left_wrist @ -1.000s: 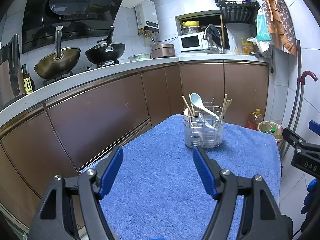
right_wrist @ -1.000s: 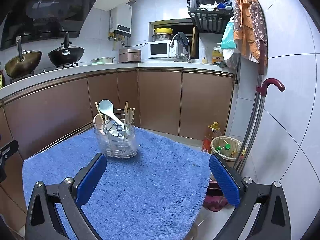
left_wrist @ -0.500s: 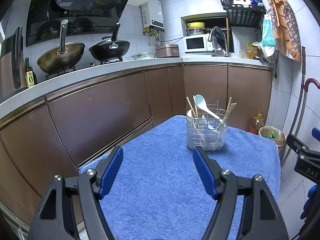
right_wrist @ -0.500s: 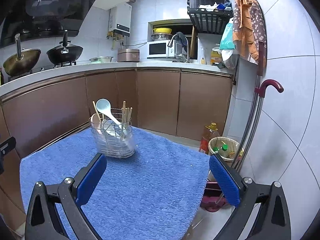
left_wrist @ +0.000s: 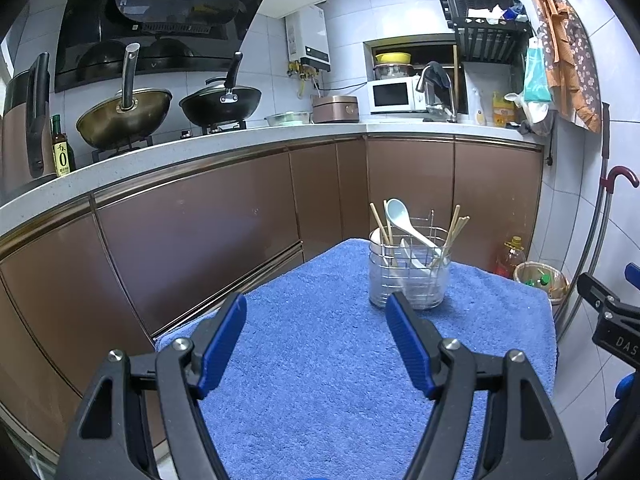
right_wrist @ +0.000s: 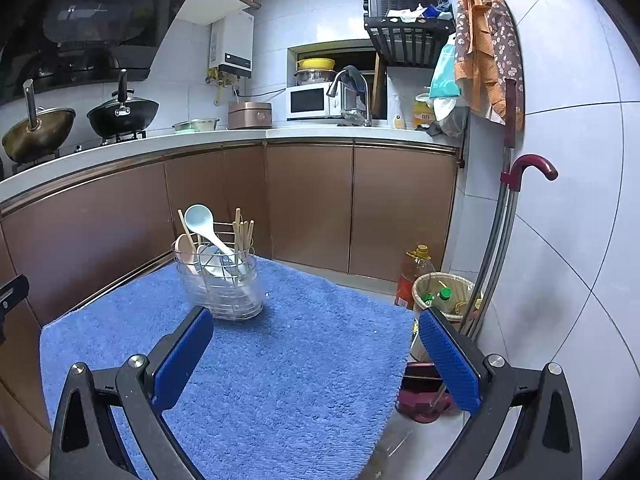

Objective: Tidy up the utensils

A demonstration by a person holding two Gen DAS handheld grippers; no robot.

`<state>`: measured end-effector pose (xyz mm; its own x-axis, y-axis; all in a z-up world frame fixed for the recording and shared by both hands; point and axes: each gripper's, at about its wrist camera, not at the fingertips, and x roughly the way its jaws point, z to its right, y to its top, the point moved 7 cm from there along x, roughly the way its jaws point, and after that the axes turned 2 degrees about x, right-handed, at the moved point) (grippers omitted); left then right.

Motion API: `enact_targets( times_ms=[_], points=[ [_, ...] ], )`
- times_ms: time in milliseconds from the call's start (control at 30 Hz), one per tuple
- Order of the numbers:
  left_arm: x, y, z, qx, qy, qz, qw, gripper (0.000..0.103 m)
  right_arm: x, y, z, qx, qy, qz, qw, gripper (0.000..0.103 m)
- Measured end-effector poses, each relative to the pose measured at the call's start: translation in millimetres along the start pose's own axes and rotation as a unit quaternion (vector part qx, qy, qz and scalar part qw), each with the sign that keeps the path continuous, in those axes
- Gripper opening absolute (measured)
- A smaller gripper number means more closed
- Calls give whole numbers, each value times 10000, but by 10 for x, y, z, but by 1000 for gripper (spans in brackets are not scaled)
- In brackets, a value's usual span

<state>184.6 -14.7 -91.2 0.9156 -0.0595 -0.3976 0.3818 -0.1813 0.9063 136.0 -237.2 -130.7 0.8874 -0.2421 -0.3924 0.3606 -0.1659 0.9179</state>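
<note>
Kitchen cabinets in brown run behind a small bench covered with a blue towel (left_wrist: 320, 360), and near its far edge stands a clear utensil holder (left_wrist: 408, 276) with a wire frame inside. A pale blue spoon (left_wrist: 400, 216) leans across it, bowl up, chopsticks (left_wrist: 454, 228) stick out on both sides, and a pinkish spoon (right_wrist: 185, 249) sits low on one side. Nothing lies loose on the towel in either view, so the sorting looks finished or close to it; the step in hand is, by my reading, a last check or a retreat. The left gripper (left_wrist: 316, 340) hovers over the near part of the towel with its jaws spread wide and nothing between them; the right gripper (right_wrist: 316, 344) hangs over the towel's right side, jaws wider apart again and equally empty. If the slanted spoon needs straightening, the better way is to come in from above with one gripper, take the handle near its middle and lift it clear of the wire before setting it upright. The holder is light and tall, so a sideways nudge could tip it; the other gripper could steady its rim.
</note>
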Motion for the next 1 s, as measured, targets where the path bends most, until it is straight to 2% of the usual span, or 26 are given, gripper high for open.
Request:
enact_targets(
  times_ms=[1000],
  points=[
    [-11,4,5,9,4,14,10000,71,-42,38,-34,-27,23,34,10000,103]
  ],
)
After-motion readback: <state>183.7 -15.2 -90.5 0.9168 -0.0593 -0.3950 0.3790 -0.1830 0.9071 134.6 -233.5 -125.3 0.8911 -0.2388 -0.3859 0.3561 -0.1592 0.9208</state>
